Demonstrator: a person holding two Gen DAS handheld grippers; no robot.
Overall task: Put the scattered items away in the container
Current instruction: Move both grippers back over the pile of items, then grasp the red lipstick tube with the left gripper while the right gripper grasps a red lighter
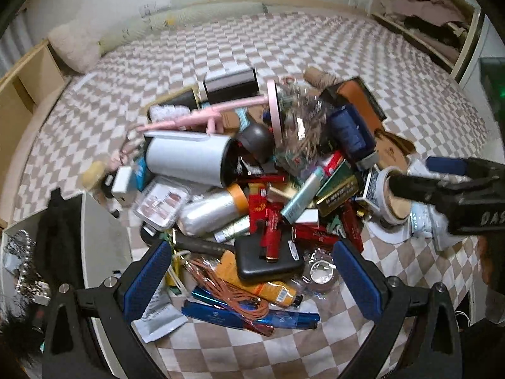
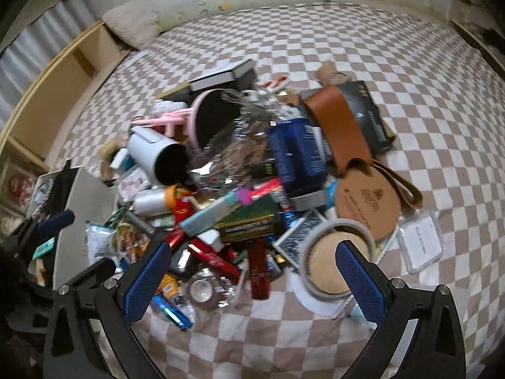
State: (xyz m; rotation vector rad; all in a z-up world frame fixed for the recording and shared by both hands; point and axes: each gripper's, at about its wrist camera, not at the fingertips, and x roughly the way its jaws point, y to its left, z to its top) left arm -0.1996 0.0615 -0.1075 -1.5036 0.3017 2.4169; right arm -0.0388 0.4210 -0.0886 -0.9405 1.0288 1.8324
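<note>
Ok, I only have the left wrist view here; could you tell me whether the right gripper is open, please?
Observer: Yes, the right gripper is open, jaws wide apart, holding nothing.
Operator: Thank you. What lies just right of the tape?
Observer: A clear card case, flat on the bedspread.
Operator: And the pink mirror, which I see edge-on?
Observer: The mirror shows its face here, and the face looks dark.
</note>
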